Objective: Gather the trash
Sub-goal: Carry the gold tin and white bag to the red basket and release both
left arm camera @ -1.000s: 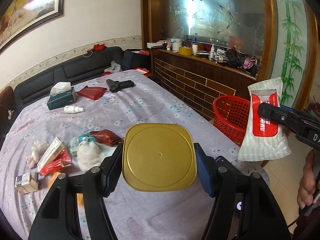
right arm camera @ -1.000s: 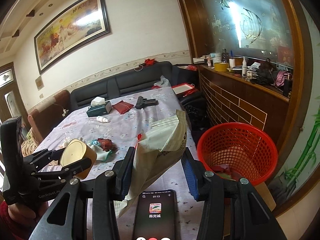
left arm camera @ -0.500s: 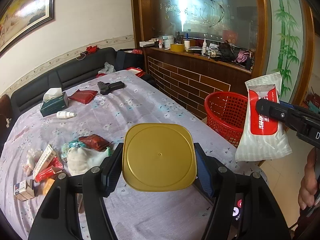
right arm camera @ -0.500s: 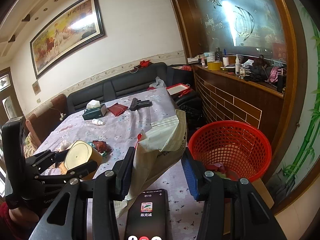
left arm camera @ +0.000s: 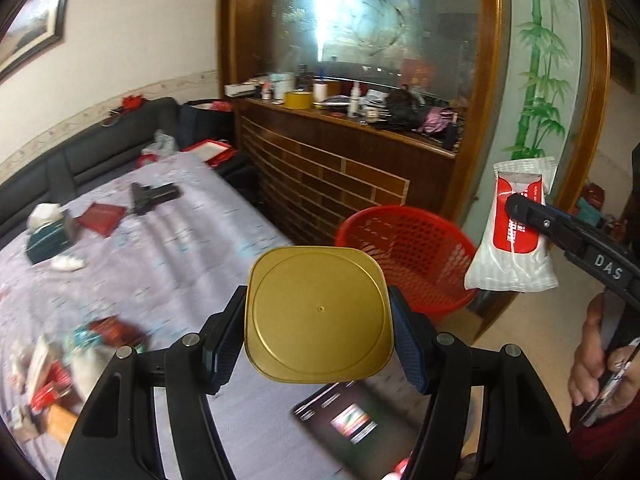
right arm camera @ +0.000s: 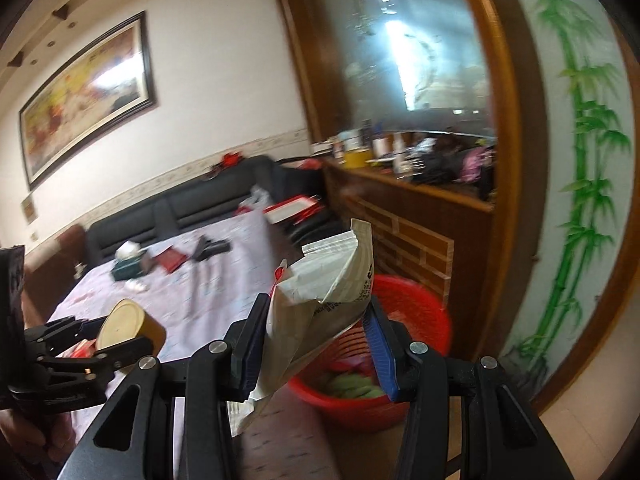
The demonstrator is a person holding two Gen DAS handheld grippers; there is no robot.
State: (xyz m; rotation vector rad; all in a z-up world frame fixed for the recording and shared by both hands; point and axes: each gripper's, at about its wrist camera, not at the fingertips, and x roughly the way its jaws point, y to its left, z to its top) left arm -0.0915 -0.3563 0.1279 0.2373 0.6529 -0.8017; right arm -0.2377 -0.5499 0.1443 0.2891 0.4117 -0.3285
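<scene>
While clamped, wet-wipe pack (left arm camera: 512, 236) stands lengthwise upright

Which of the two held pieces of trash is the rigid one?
The gold container, clamped in the left gripper: a hard, square-cornered tub keeping its shape. The right gripper holds a crumpled white wipes packet, soft and folded.

The counter (left arm camera: 192, 256), under a pale lilac flowered cloth, carries a black toy pistol (left arm camera: 154, 197), a dark red pouch (left arm camera: 102, 218), a green tissue box (left arm camera: 48, 236) and a small white bottle (left arm camera: 67, 264) at its far end; wrappers and small boxes (blurred) (left arm camera: 60, 364) clutter the near left, a lit phone (left arm camera: 352, 420) the near edge.
</scene>
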